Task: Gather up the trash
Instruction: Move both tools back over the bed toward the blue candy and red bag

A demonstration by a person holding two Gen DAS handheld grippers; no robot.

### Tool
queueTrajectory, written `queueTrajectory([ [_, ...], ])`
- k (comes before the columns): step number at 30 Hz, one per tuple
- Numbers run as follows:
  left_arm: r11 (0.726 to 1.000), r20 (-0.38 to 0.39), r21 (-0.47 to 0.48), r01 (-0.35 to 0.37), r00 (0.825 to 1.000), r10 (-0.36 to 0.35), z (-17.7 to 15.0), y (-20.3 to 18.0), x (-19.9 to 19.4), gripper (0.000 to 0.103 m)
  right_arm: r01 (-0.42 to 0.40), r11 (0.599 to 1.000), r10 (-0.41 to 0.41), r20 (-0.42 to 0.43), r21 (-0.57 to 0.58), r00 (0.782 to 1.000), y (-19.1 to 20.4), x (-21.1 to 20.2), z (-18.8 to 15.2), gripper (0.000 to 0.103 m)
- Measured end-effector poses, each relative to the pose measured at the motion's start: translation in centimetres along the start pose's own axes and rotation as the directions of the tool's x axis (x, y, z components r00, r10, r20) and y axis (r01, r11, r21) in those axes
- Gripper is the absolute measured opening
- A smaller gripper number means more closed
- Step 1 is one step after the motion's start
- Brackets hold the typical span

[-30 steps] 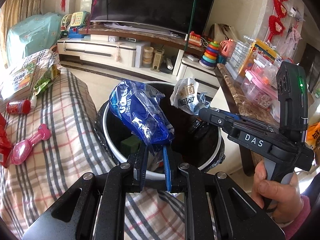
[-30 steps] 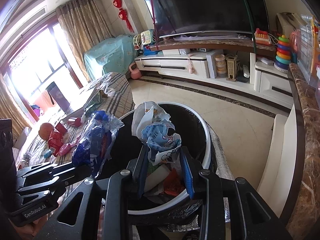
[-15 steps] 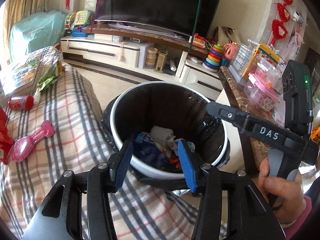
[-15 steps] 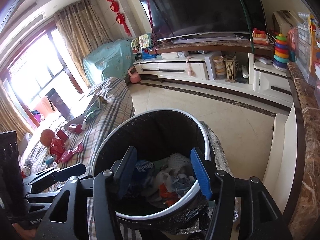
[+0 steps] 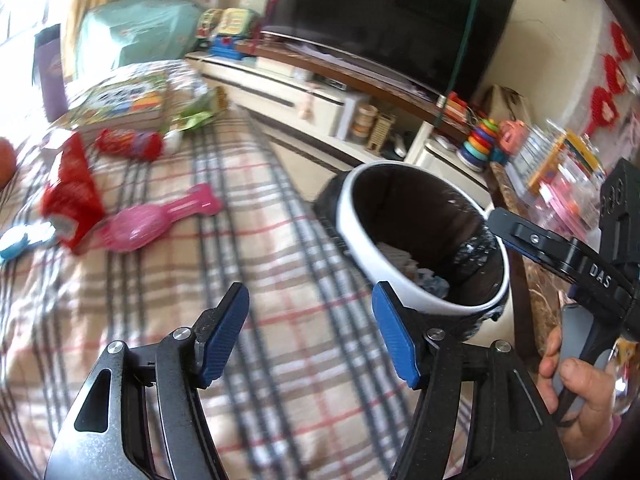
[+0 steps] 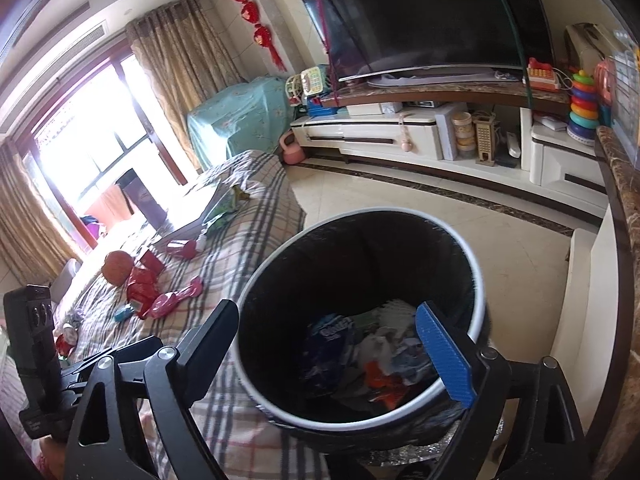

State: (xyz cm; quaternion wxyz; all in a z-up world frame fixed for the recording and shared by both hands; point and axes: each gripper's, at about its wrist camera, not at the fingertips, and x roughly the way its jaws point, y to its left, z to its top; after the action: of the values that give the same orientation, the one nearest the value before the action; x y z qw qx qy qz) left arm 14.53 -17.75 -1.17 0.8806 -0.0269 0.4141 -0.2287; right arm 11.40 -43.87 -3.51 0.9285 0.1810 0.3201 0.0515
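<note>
The red snack wrapper (image 5: 70,196) lies crumpled on the plaid cover (image 5: 240,240), light, crinkly and slippery; best pinched at a raised fold. Both hand-held grippers, left (image 5: 310,330) and right (image 6: 344,354), gape wide, empty, near the bin (image 6: 476,280).

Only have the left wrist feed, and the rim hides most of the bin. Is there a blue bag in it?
Observer: Yes. The blue bag lies in the bin, on the left of the pile.
Operator: Is the right gripper holding anything?
Observer: No. The right gripper is open and empty, over the bin.
Operator: What else is in the pile?
Observer: An orange-red scrap sits near the front, among white wrappers.
</note>
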Motion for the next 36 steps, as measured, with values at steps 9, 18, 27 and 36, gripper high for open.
queueTrajectory([
  [9,0.993,0.014,-0.095,-0.071,0.997,0.073,-1.7,5.2,-2.0,0.066,-0.065,0.996,0.063,-0.045,-0.054,0.997,4.1,1.5,-1.3,0.092],
  [18,0.97,0.02,-0.191,-0.152,0.987,0.159,-3.3,10.8,-4.1,0.066,-0.13,0.984,0.119,-0.1,-0.119,0.988,8.4,3.6,-2.2,0.092],
  [27,0.952,0.025,-0.226,-0.205,0.976,0.216,-4.1,14.8,-5.9,0.066,-0.193,0.966,0.167,-0.155,-0.17,0.974,12.6,5.7,-3.5,0.092],
  [36,0.949,0.011,-0.204,-0.24,0.969,0.247,-4.4,16.6,-6.4,0.066,-0.224,0.952,0.183,-0.199,-0.207,0.963,15.2,7.6,-4.3,0.092],
])
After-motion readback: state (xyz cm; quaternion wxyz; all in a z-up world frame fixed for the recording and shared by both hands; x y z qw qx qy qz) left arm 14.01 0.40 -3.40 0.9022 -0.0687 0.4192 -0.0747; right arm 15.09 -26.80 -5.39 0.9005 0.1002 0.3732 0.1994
